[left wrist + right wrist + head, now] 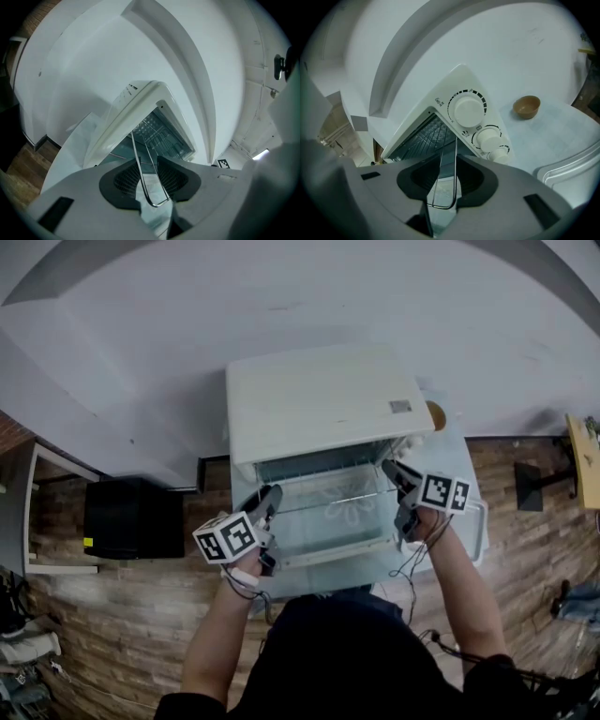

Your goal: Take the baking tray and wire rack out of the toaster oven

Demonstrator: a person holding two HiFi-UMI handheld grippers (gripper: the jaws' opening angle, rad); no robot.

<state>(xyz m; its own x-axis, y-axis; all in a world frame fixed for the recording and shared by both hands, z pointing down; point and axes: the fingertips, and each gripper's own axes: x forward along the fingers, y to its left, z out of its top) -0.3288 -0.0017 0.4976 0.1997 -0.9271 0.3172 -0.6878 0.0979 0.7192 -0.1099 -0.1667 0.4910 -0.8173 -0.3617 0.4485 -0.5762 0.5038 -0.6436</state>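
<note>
— Left tongs (150, 174) and right tongs (443, 180), what do they hold?
— Each is closed on one front corner of the wire rack (333, 502). It sits at the mouth of the open toaster oven (319, 399), on the table (457, 457).

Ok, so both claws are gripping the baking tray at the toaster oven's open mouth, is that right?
Not the baking tray: both claws are gripping the wire rack at the toaster oven's open mouth. The left gripper view shows its thin wire corner between the left claw's pads, and the right gripper view shows the same in the right claw.
</note>
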